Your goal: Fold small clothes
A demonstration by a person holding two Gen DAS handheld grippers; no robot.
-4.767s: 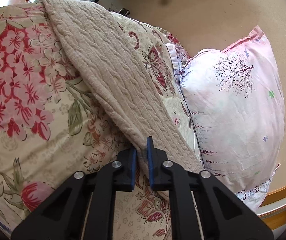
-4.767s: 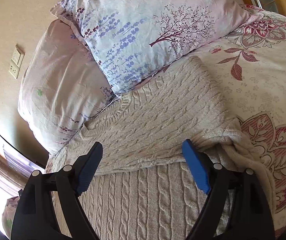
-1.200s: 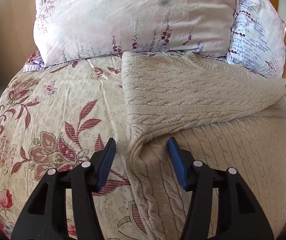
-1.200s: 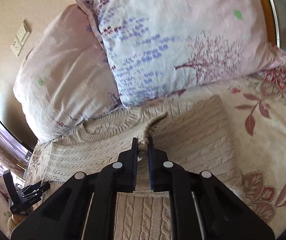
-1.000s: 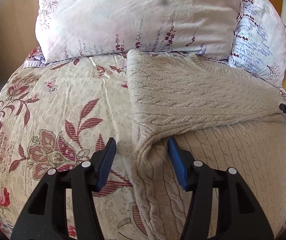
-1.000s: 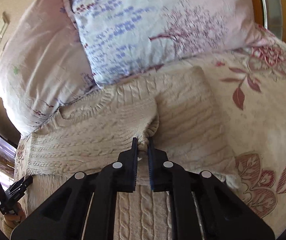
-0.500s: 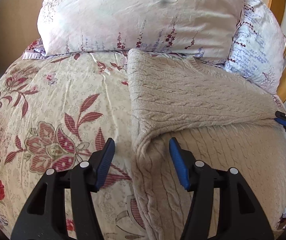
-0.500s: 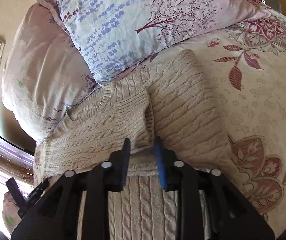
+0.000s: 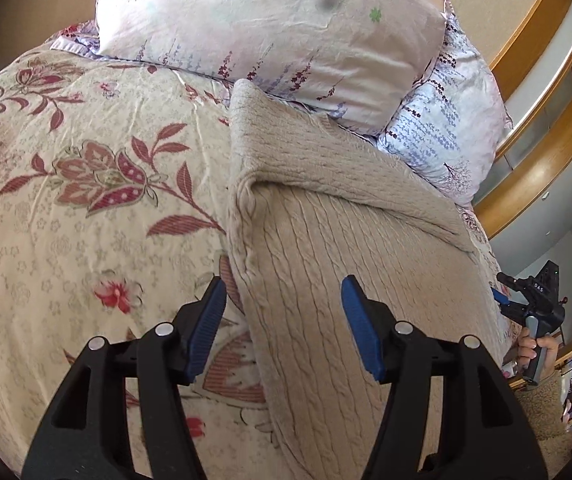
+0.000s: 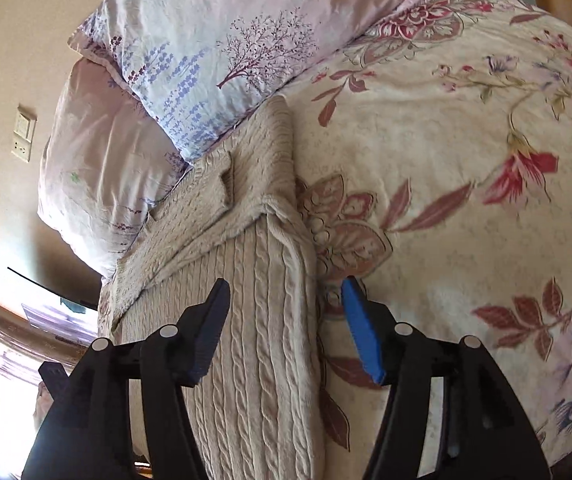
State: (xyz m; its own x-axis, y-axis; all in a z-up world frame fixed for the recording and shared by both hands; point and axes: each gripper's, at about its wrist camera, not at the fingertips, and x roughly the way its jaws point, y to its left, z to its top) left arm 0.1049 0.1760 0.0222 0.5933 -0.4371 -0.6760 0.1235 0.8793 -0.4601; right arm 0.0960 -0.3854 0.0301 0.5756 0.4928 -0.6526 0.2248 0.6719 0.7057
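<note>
Released since the previous second: the sleeve cuff formerly pinched in the right tongs (image 10: 284,330), whose pads are now spread wide with nothing between them. Both tongs have been drawn back from the pillow end toward the sweater's lower part.

Item: beige cable-knit sweater (image 9: 325,248), laid flat on a floral bedspread (image 9: 86,184). Sleeves are folded across the upper body, forming a band beyond the tongs; the ribbed lower body runs toward both cameras.

Left tongs (image 9: 284,326): set wide, empty. The sweater's left edge is seen between the pads, the left pad lying over bedspread, the right pad over knit. Contact with the fabric cannot be told.

Right tongs: the sweater's right edge lies between the pads, the left pad over knit, the right pad over bedspread. The folded cuff (image 10: 228,184) is seen well ahead of the pads, resting on the sweater's chest.

Further: two pillows beyond the sweater's collar end, a pink one (image 9: 270,20) and a lavender-printed one (image 9: 445,120), the sweater's top edge touching them. In the left view, the right device is seen at far right, held in a hand (image 9: 533,350).
</note>
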